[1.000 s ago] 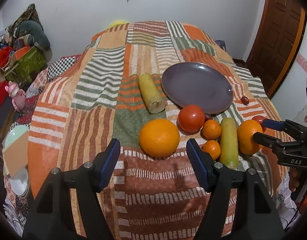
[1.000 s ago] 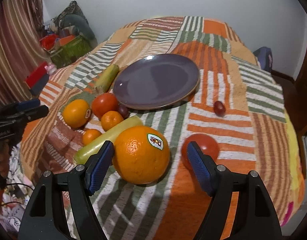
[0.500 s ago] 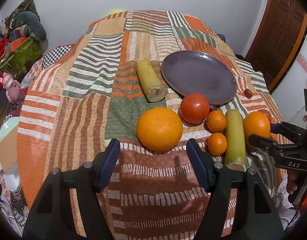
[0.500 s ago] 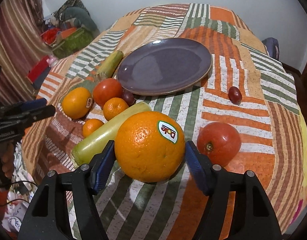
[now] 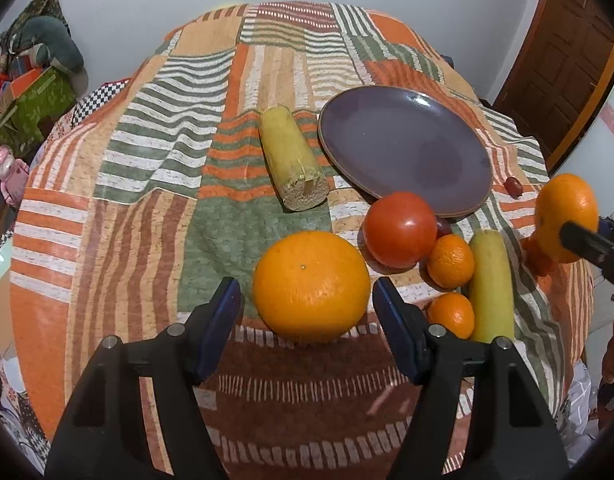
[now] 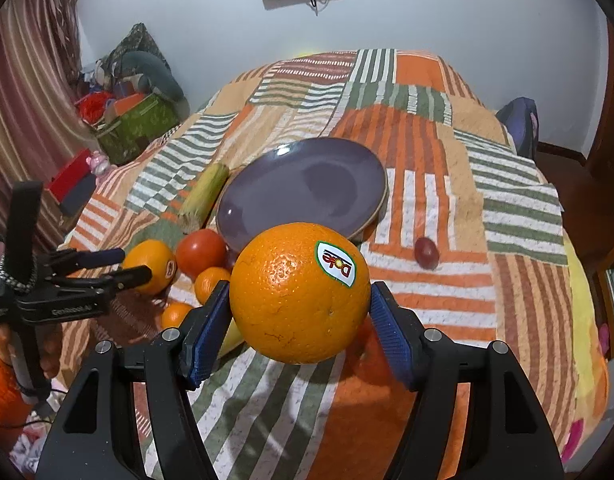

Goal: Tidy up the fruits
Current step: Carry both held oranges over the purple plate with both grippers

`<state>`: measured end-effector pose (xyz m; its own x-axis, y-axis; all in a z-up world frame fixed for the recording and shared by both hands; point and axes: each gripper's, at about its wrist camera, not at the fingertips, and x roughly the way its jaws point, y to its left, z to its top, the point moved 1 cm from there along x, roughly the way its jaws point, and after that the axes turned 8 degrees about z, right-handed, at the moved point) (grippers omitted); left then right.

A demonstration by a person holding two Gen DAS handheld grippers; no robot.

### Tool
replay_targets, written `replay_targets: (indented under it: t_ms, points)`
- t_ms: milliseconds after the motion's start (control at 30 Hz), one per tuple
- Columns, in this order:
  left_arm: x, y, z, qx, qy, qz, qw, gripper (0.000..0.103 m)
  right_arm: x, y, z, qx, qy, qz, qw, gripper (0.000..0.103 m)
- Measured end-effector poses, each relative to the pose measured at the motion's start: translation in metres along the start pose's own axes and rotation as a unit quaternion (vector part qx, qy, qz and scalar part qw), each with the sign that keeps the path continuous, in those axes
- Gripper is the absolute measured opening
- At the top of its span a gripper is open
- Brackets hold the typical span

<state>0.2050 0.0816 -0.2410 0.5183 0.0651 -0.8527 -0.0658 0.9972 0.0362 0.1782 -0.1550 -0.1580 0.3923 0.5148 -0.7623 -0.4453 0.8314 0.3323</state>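
Orange stickered fruit clamped in right hand-held gripper, apparently lifted off bedspread

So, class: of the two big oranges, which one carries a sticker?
The big orange gripped in the right tongs, lifted clear of the cloth; the other big orange lies between the open left tongs.

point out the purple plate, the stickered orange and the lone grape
round purple plate (image 6: 263, 216), right wrist view, bare near part of its surface
large orange with the Dole sticker (image 6: 291, 300), right wrist view, middle of its peel
small dark red grape (image 6: 426, 253), right wrist view, its centre
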Motion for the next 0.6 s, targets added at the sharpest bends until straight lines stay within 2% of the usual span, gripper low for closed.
replay_targets:
  t_ms: [300,600]
  points:
    - [0.018,-0.006,0.007,-0.001,0.007,-0.003,1.0,0.069,0.008,-0.008,0.004,0.006,0.004,0.002,1.0,0.065]
    - [0.016,-0.006,0.007,-0.006,-0.001,0.001,1.0,0.067,0.011,-0.01,0.008,0.008,0.001,0.004,1.0,0.065]
